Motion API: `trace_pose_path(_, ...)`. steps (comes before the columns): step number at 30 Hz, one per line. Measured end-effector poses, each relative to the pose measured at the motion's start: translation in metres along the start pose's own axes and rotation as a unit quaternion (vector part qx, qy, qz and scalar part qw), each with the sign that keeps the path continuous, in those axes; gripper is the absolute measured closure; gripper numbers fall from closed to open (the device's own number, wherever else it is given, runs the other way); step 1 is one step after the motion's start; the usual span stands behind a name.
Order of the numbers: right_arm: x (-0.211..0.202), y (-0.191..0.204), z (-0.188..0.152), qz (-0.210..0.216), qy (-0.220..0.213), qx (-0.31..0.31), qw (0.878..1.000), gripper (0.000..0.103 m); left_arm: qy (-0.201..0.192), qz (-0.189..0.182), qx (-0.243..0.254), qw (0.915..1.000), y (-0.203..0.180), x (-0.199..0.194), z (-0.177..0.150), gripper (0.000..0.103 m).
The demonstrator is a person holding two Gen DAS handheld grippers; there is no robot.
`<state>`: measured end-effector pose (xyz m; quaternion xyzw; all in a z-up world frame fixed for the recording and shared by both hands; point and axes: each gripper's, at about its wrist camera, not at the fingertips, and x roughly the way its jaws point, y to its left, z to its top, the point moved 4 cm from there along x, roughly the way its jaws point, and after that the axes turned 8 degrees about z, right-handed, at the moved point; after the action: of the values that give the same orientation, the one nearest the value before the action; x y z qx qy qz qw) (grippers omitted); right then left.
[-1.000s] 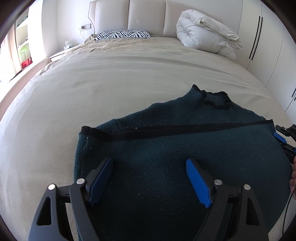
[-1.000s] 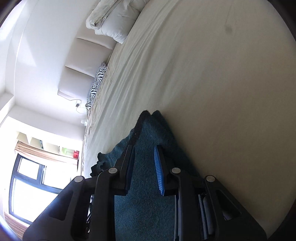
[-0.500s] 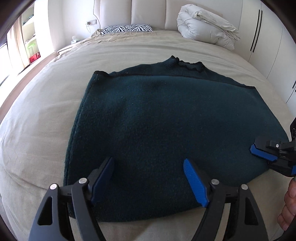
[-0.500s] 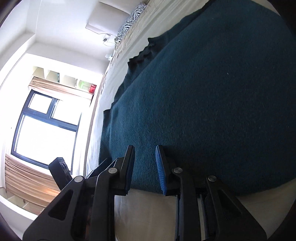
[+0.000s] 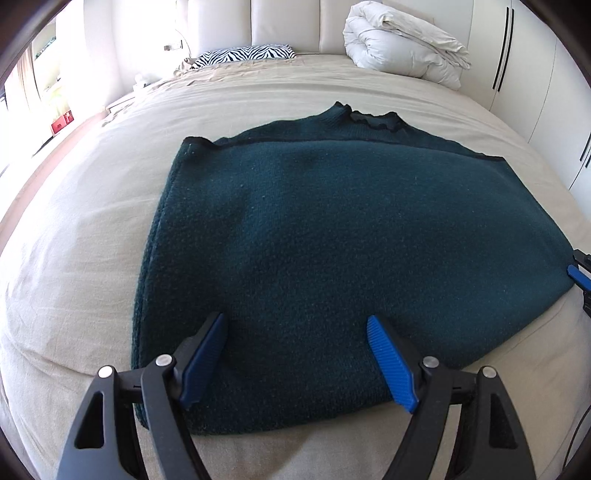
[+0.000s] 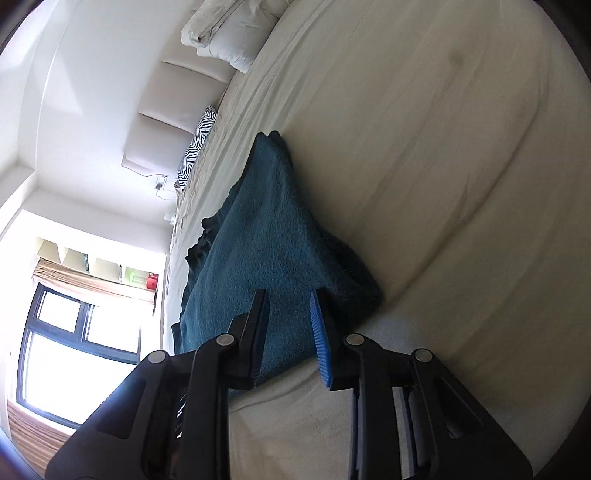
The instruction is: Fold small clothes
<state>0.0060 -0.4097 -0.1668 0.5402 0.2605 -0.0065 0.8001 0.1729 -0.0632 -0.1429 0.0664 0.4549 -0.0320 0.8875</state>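
Sweater [image 5: 332, 251] lies folded on the bed [image 5: 74, 258]. Left gripper [image 5: 295, 354] angles down, jaws wide, empty. Right gripper [image 6: 288, 332], at 3 o'clock, rolled sideways, stands narrowly apart, gripping nothing.

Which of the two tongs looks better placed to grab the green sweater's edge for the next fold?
Probably the right tongs: narrowly parted, they already straddle the sweater's side edge. The left tongs gape wide above flat fabric near the hem, gripping nothing.

My left camera looks down from close over the dark teal knitted sweater [image 5: 332, 251] toward the padded cream headboard [image 5: 284, 26]. My right camera, rolled sideways, sits low at the sweater's edge [image 6: 273, 236]. Both share the beige bed [image 5: 74, 229].
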Motion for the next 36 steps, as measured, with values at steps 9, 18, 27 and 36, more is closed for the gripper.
trace_pose_path(9, 0.064, 0.087, -0.03, 0.049, 0.074, -0.073, 0.993, 0.08, -0.028, -0.064, -0.075, 0.9948, 0.033, -0.021, -0.002, 0.023)
trace_pose_path(18, 0.174, 0.105, -0.082, 0.014, 0.203, -0.126, 0.971, 0.08, -0.027, -0.108, -0.101, 0.9886, 0.071, -0.024, -0.013, 0.036)
trace_pose_path(27, 0.108, 0.094, -0.029, 0.028, 0.11, -0.113, 0.987, 0.041, -0.038, -0.152, -0.258, 0.9533, 0.15, -0.027, 0.006, 0.019)
trace_pose_path(36, 0.151, 0.138, -0.035, 0.091, 0.169, -0.101, 0.976, 0.041, 0.081, -0.282, -0.314, 0.9031, 0.136, 0.033, 0.023, 0.024)
